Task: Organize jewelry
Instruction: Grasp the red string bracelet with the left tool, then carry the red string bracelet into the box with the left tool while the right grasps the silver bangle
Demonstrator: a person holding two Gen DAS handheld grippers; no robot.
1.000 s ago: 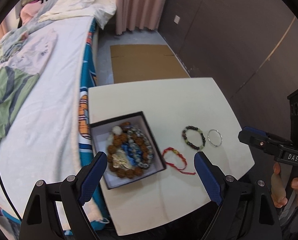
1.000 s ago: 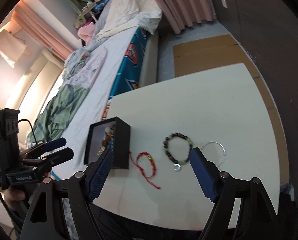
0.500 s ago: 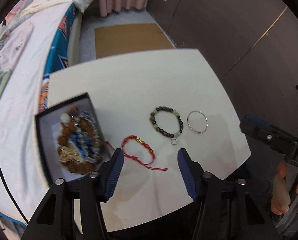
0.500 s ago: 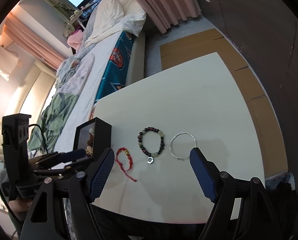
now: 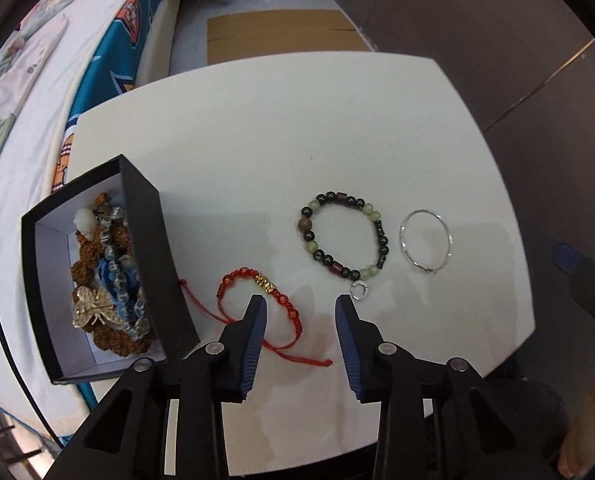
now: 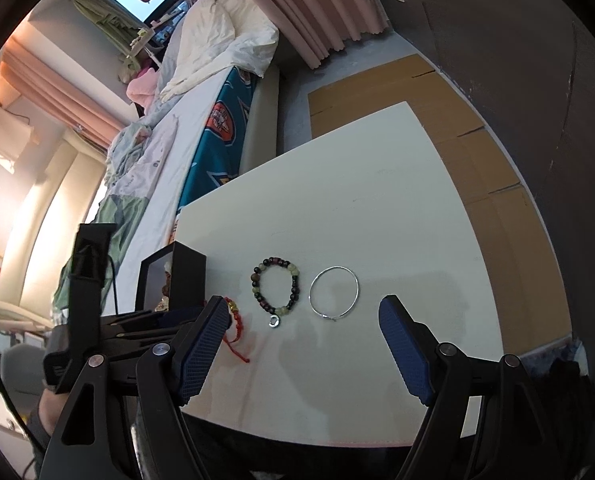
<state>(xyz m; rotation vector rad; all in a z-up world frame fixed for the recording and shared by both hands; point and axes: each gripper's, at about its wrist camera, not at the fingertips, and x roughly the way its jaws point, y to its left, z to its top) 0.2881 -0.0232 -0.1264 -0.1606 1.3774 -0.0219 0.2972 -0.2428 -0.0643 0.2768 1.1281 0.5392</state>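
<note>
On the white table [image 5: 297,120] a red string bracelet [image 5: 233,286] with a gold bead lies just right of an open black box [image 5: 153,248] that holds several bead bracelets and a gold butterfly piece. Further right are a dark-and-green beaded bracelet [image 5: 343,236] and a thin silver bangle [image 5: 425,240]. My left gripper [image 5: 300,312] points steeply down over the red bracelet's right end. Its jaws are closing, with part of the red strand between them and neither pad touching it. My right gripper [image 6: 303,316] hangs wide open with nothing in it, just in front of the beaded bracelet [image 6: 275,292] and the bangle [image 6: 334,290].
A bed [image 5: 37,100] with a teal-edged sheet runs along the table's left side. Flat cardboard [image 5: 277,36] lies on the floor beyond the table. A dark wall closes the right side. A person's hand [image 6: 49,408] holds the left gripper's handle.
My left gripper has dropped and shifted right, from over the box to over the red bracelet, and its jaws have narrowed a lot. The right gripper drifted right, its opening unchanged.
</note>
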